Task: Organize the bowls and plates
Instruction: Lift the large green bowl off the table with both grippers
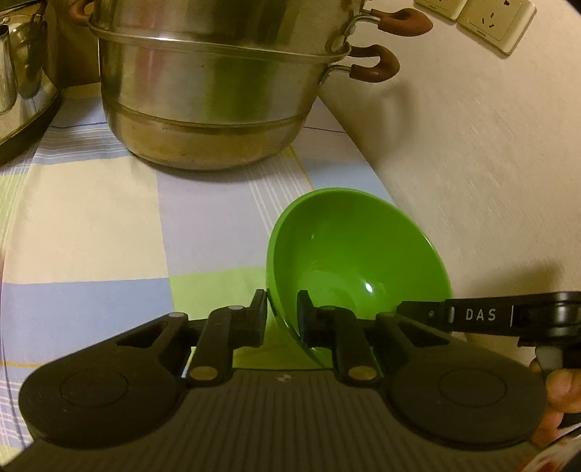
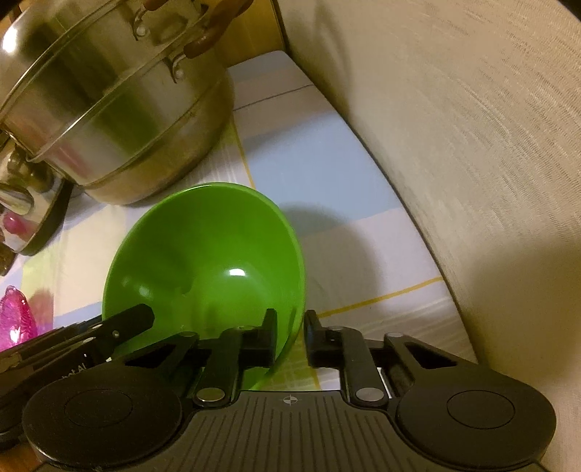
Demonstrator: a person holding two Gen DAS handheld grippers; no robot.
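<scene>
Fingers first: our left gripper [image 1: 280, 315] has its two black fingers set on either side of a green bowl's [image 1: 357, 254] rim, one pad on the outer wall and one inside the cavity, closed down on that thin wall. Our right gripper [image 2: 289, 336] does the same on the opposite side of the bowl [image 2: 203, 261], one finger inside and one outside, though a small gap shows beside its outer finger, so we judge that hold looser.

Between both grippers the bowl is tipped up on edge, its open mouth facing back toward the cameras and its base pointing away toward the wall [image 1: 472, 145]. In the left wrist view the bowl lies ahead and to the right of the fingers; in the right wrist view it lies ahead and to the left. So the bowl hangs between our two hands, each equally near. The right gripper's body, marked DAS, enters the left view from the right edge.

Beyond the bowl spreads a checked tablecloth [image 1: 109, 225] in pale blue, cream and green. Farther back stands a stacked steel steamer pot [image 1: 207, 90] with brown handles, well apart from the bowl. A steel kettle [image 1: 21, 72] sits beside the pot. Something pink and glassy [image 2: 14, 319] shows at the right view's left edge; we cannot tell what. Wall sockets [image 1: 483, 18] sit above.
</scene>
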